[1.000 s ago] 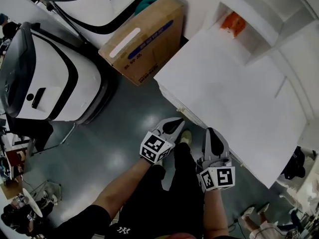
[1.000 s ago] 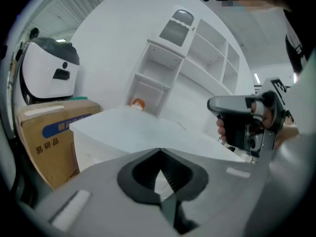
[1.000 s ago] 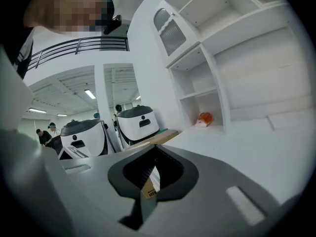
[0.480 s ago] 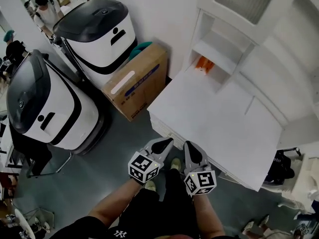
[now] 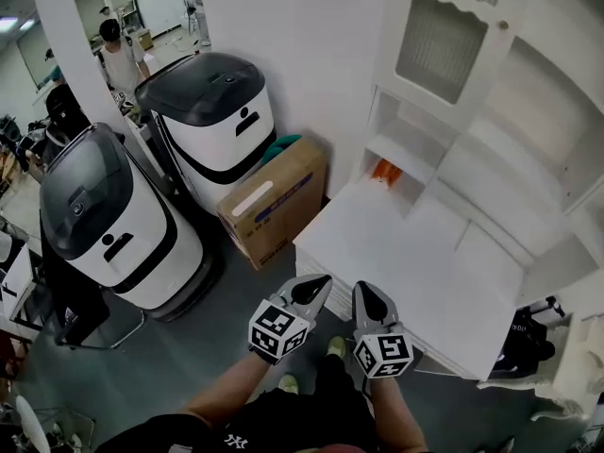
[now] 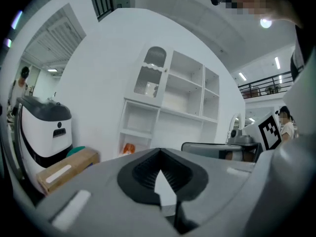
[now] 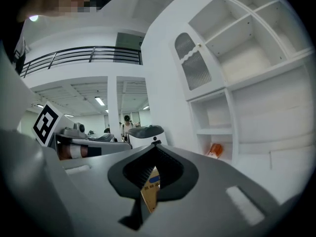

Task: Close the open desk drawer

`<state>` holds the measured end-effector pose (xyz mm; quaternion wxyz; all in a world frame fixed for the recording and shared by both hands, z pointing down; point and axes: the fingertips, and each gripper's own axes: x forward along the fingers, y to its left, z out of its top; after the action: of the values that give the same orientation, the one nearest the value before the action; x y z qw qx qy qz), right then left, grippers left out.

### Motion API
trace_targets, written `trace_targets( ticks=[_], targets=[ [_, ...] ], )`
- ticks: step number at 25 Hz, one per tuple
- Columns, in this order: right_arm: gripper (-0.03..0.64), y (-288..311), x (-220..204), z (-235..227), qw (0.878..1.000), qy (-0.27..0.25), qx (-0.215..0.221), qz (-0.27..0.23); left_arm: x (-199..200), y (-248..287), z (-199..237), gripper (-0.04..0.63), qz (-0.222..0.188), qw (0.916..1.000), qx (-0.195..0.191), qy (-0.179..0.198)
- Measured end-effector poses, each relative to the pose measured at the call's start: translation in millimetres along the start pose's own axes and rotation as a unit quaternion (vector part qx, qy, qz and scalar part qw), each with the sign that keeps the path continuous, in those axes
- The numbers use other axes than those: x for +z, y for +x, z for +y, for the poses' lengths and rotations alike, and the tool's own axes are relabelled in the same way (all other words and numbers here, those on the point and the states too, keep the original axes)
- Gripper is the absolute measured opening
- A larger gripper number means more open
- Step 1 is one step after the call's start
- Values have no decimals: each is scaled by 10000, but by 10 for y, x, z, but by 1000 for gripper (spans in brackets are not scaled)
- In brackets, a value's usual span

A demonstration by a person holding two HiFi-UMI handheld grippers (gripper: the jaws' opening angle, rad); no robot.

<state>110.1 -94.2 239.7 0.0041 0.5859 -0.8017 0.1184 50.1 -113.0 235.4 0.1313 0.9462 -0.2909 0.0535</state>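
A white desk (image 5: pixel 415 262) with a shelf hutch stands against the wall at the right of the head view. Only a thin strip of its front face (image 5: pixel 316 274) shows under the near-left edge, and I cannot tell whether a drawer stands out there. My left gripper (image 5: pixel 321 286) and right gripper (image 5: pixel 366 295) sit side by side just in front of that edge, both pointing at the desk. Each is shut with nothing between the jaws. The left gripper (image 6: pixel 160 181) looks at the hutch, and the right gripper (image 7: pixel 153 181) looks past it to a cardboard box.
A cardboard box (image 5: pixel 274 201) lies on the floor left of the desk. Two white machines with dark lids (image 5: pixel 212 111) (image 5: pixel 109 215) stand beyond it. An orange thing (image 5: pixel 385 170) sits in the hutch's low shelf. People (image 5: pixel 118 50) stand far back. A shoe (image 5: pixel 336 347) shows below the grippers.
The head view has tipped up, so the hutch and room now show. The two grippers have drawn closer together and stay at the desk's near-left edge.
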Motion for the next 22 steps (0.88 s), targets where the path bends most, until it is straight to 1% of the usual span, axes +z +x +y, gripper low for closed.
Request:
trace_targets(
  ticks=[3, 5, 9, 12, 22],
  targets=[
    [21, -59, 176, 114, 9998, -77, 50, -156, 166, -112, -37, 2, -84, 9996, 131, 244],
    [21, -106, 262, 174, 9997, -126, 72, -210, 263, -204, -52, 2, -166, 9991, 221, 328],
    [21, -185, 372, 253, 9993, -146, 97, -318, 388, -368, -43, 2, -312, 9984, 350, 328],
    [20, -209, 435, 325, 9989, -281, 147, -346, 450, -467, -40, 2, -397, 9977, 411, 356],
    [20, -307, 518, 493, 9982, -350, 183, -450, 515, -635, -95, 2, -482, 9972, 405, 392]
  ],
)
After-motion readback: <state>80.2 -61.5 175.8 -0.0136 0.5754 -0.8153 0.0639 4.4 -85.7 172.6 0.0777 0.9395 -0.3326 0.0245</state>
